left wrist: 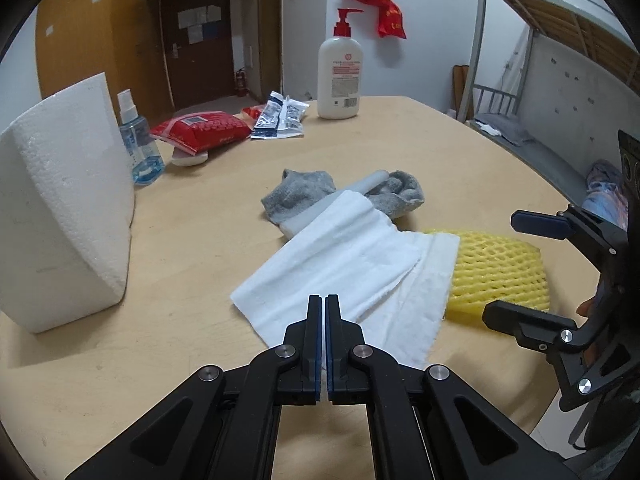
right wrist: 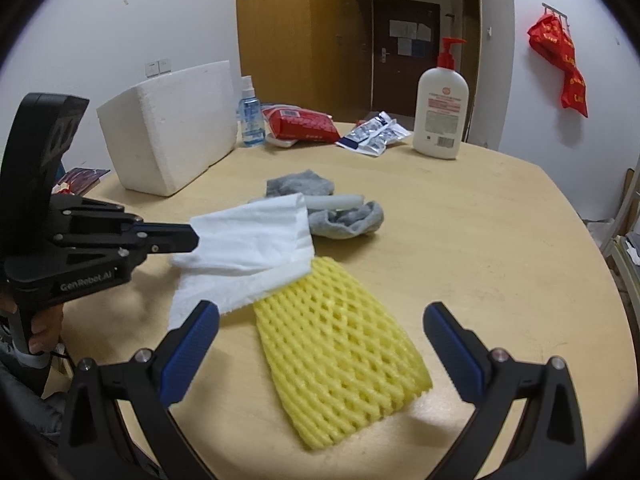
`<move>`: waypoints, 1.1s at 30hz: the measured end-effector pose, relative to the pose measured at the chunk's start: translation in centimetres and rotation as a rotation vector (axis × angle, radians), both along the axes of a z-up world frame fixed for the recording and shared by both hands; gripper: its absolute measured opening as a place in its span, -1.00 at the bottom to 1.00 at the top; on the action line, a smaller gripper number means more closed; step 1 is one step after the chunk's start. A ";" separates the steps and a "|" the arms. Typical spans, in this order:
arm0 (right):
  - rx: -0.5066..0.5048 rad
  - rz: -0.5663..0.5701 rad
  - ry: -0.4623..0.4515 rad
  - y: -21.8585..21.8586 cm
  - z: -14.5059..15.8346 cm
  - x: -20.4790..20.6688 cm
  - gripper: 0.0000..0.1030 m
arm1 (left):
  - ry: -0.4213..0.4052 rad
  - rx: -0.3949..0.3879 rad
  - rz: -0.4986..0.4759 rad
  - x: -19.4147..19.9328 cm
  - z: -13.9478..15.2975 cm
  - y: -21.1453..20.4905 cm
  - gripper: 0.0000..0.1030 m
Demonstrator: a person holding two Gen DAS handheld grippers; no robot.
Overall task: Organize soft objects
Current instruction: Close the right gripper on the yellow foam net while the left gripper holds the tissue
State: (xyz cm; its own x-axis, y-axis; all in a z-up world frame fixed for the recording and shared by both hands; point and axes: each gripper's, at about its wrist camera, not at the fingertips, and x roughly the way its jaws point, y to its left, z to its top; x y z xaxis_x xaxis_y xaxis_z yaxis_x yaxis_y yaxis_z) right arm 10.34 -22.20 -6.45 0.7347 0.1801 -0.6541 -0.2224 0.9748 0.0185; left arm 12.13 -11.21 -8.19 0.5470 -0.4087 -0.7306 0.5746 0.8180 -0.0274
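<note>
A white towel [left wrist: 352, 264] lies rumpled mid-table, partly over a yellow foam net [left wrist: 496, 272] and a grey sock [left wrist: 400, 196]. A second grey sock [left wrist: 300, 196] and a white foam roll [left wrist: 372, 182] lie just behind it. My left gripper [left wrist: 323, 300] is shut on the towel's near edge. In the right wrist view that gripper [right wrist: 194, 236] holds a towel [right wrist: 252, 240] corner raised off the table. My right gripper [right wrist: 320, 312] stands open just above the yellow net [right wrist: 340, 360], nothing between its fingers. It also shows open at the right of the left wrist view [left wrist: 500, 266].
On the round wooden table [left wrist: 400, 140] a white polystyrene box [left wrist: 64, 200] stands at the left, with a blue spray bottle [left wrist: 138, 140] beside it. A red wipes pack [left wrist: 200, 132], foil sachets [left wrist: 280, 116] and a pump lotion bottle [left wrist: 340, 76] line the far edge.
</note>
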 end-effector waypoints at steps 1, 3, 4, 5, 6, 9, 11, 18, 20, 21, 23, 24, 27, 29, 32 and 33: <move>0.002 0.003 0.000 0.0 0.0 0.0 1.00 | 0.005 0.004 0.003 0.1 -0.1 0.0 -0.88; 0.004 0.006 0.003 0.0 0.0 -0.1 1.00 | 0.005 0.007 0.001 0.1 -0.3 -0.1 -0.68; 0.003 0.005 0.002 0.0 0.0 -0.1 1.00 | 0.008 0.008 0.001 0.2 -0.4 -0.1 -0.32; 0.001 0.004 0.004 0.0 0.0 -0.1 1.00 | 0.005 0.009 0.001 0.3 -0.4 -0.2 0.11; 0.001 0.006 0.007 -0.1 -0.1 -0.1 1.00 | -0.002 0.007 0.004 0.2 -0.4 -0.1 0.27; -0.007 0.014 0.017 -0.1 -0.3 0.1 1.00 | -0.026 0.006 -0.011 -0.1 -0.2 -0.4 0.38; -0.010 0.018 0.025 -0.1 -0.5 0.3 1.00 | -0.024 0.022 -0.018 0.0 -0.5 -0.8 0.38; -0.016 0.029 0.045 -0.3 -0.8 0.6 0.94 | -0.007 0.061 -0.039 0.3 -1.3 -1.7 0.37; -0.026 0.034 0.053 -0.4 -0.8 0.7 0.72 | -0.001 0.075 -0.050 0.3 -1.5 -1.9 0.18; -0.035 0.040 0.060 -0.4 -0.9 0.8 0.54 | 0.003 0.079 -0.053 0.3 -1.6 -1.9 0.12; -0.046 0.055 0.084 -0.4 -1.0 1.0 0.41 | 0.005 0.081 -0.069 0.2 -1.8 -2.1 -0.10; -0.053 0.056 0.089 -0.4 -1.1 1.0 0.41 | 0.004 0.086 -0.075 0.1 -1.8 -2.2 -0.13; -0.084 0.061 0.095 -0.2 -1.2 0.8 0.19 | -0.001 0.088 -0.088 -0.1 -1.8 -2.5 -0.39; -0.087 0.071 0.104 -0.2 -1.2 0.8 0.03 | 0.005 0.084 -0.090 -0.1 -1.8 -2.5 -0.77; -0.107 0.088 0.106 0.1 -1.1 0.5 -0.20 | 0.004 0.083 -0.097 -0.1 -1.8 -2.7 -0.91; -0.106 0.092 0.108 0.1 -1.1 0.4 -0.26 | 0.002 0.083 -0.099 -0.2 -1.8 -2.7 -0.91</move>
